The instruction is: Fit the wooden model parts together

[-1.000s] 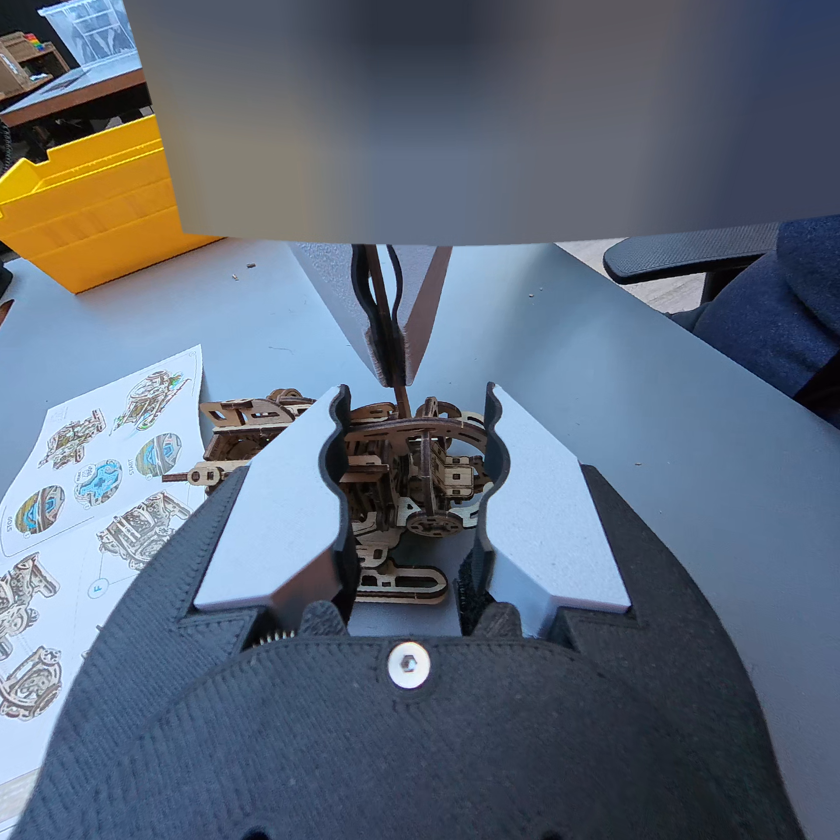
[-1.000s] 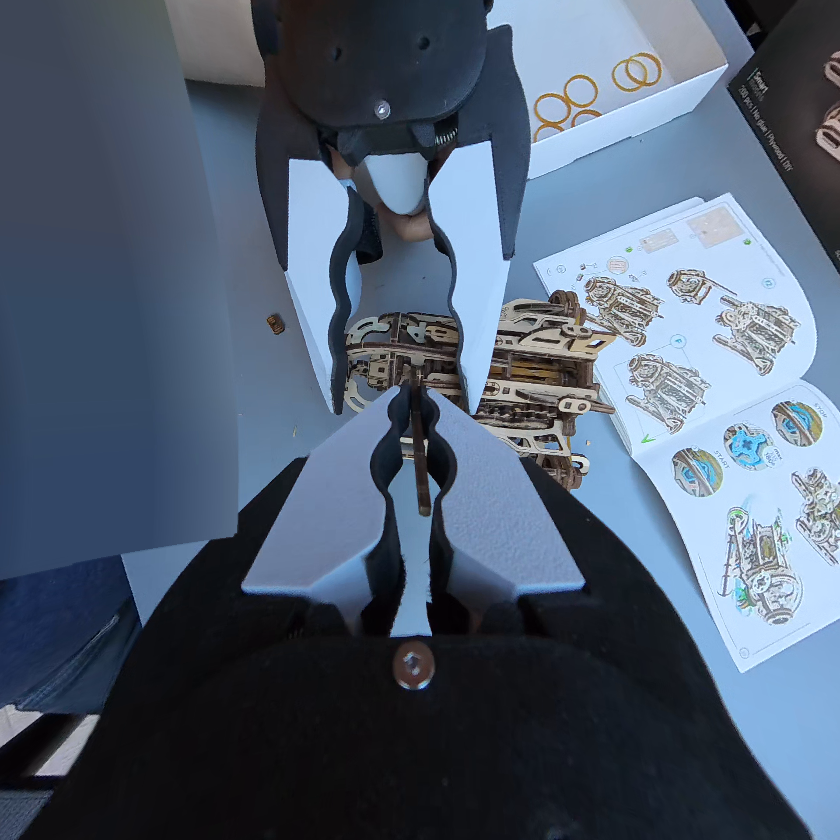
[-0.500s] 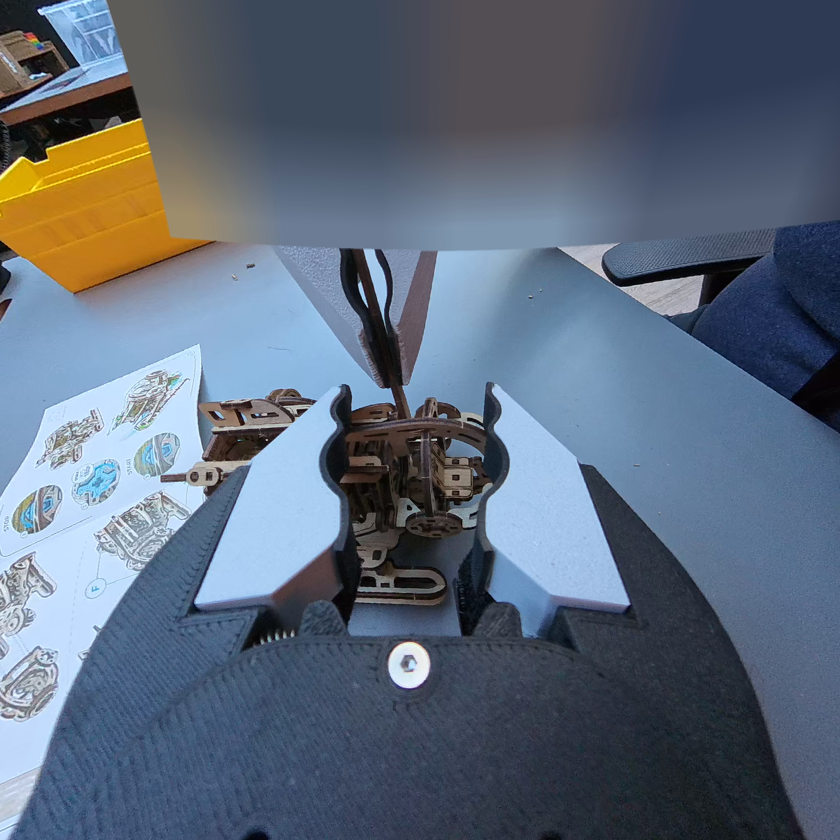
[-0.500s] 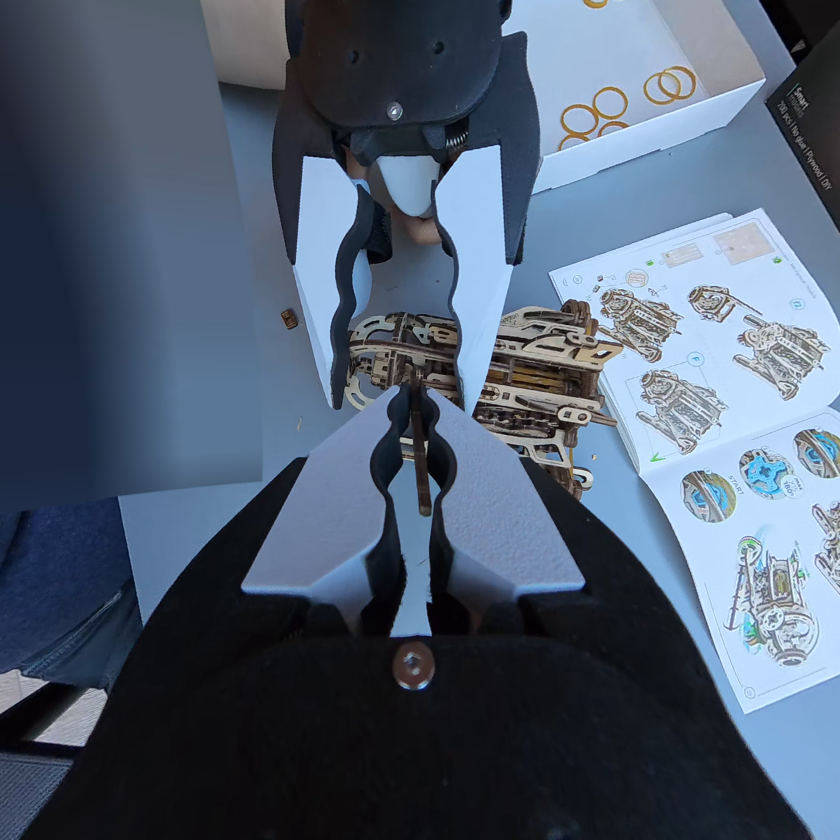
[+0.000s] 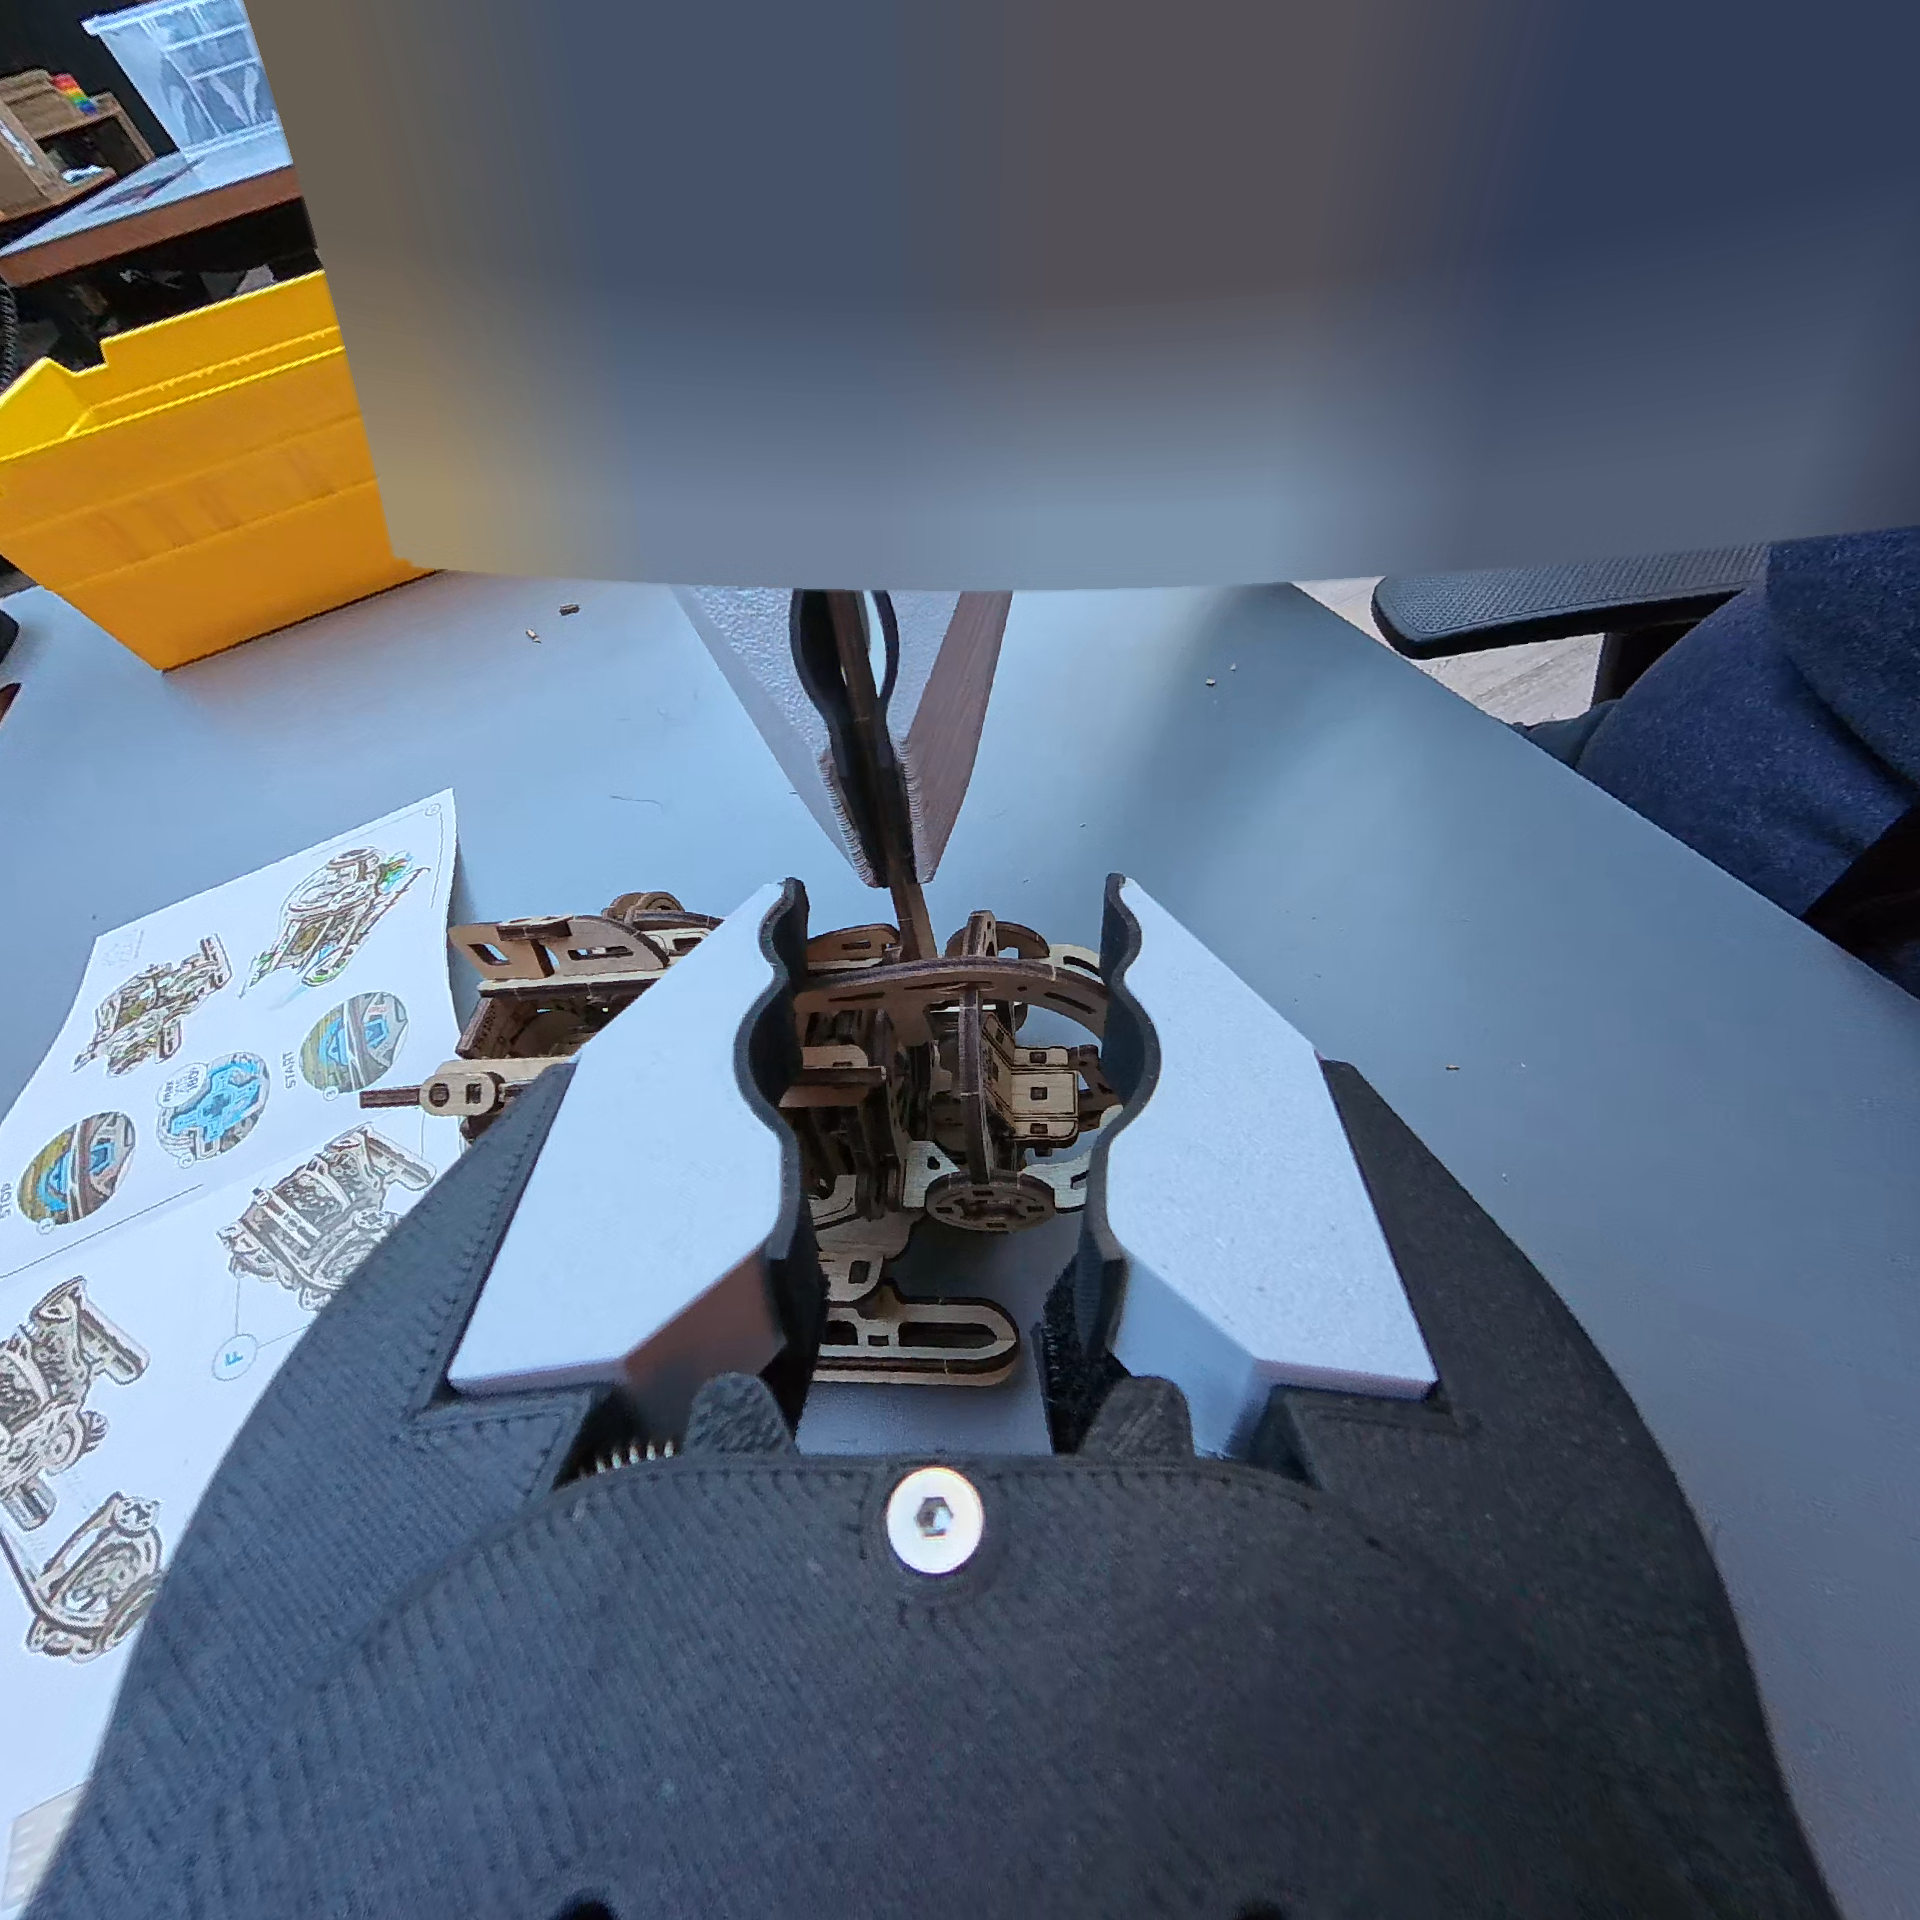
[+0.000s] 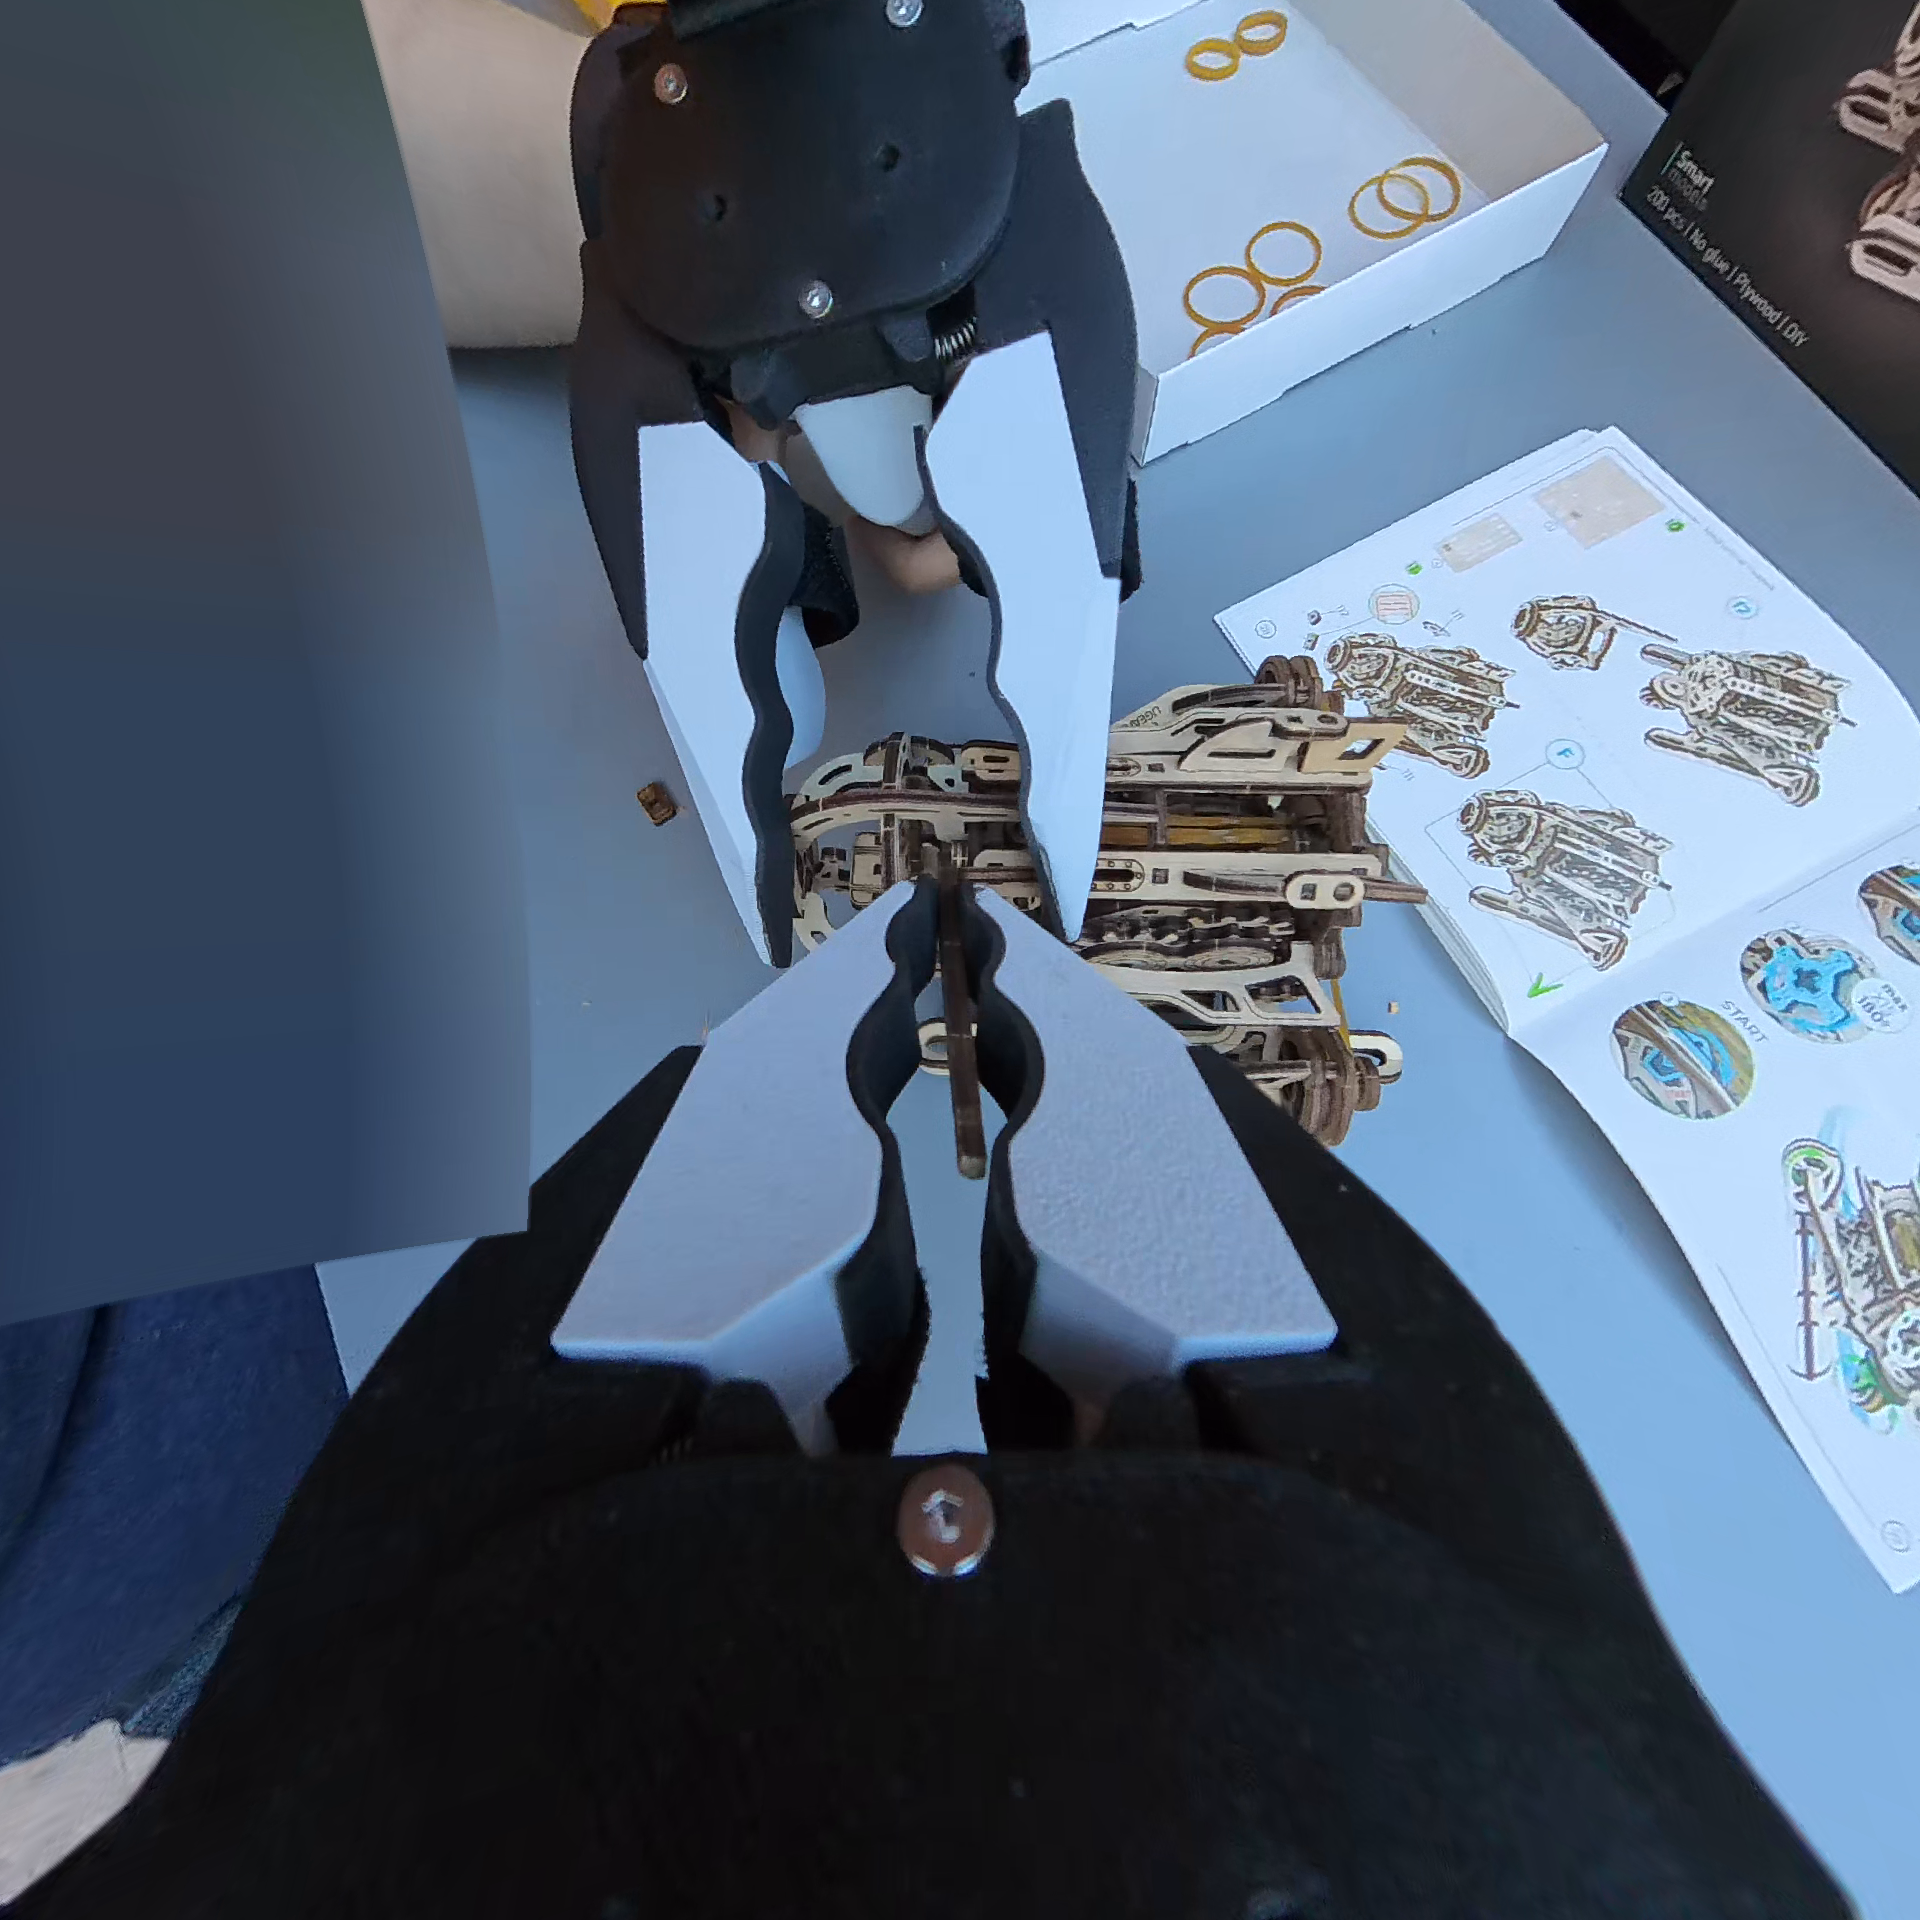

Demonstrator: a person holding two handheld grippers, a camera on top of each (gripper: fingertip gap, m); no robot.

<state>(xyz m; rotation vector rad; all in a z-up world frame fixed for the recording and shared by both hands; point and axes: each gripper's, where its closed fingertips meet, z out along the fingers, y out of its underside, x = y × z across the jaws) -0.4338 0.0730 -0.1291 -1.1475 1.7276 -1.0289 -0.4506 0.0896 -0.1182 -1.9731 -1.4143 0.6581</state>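
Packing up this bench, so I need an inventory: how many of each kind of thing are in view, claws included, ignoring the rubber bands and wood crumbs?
Claws: 2 (left claw, right claw)
wooden model: 1
wooden stick: 1
instruction booklet: 1
white box: 1
yellow bin: 1
dark kit box: 1
Total: 8

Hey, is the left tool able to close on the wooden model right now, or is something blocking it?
Probably yes. The left tool is open with its fingers either side of the wooden model. The right tool holds a thin wooden piece from above, apparently clear of them.
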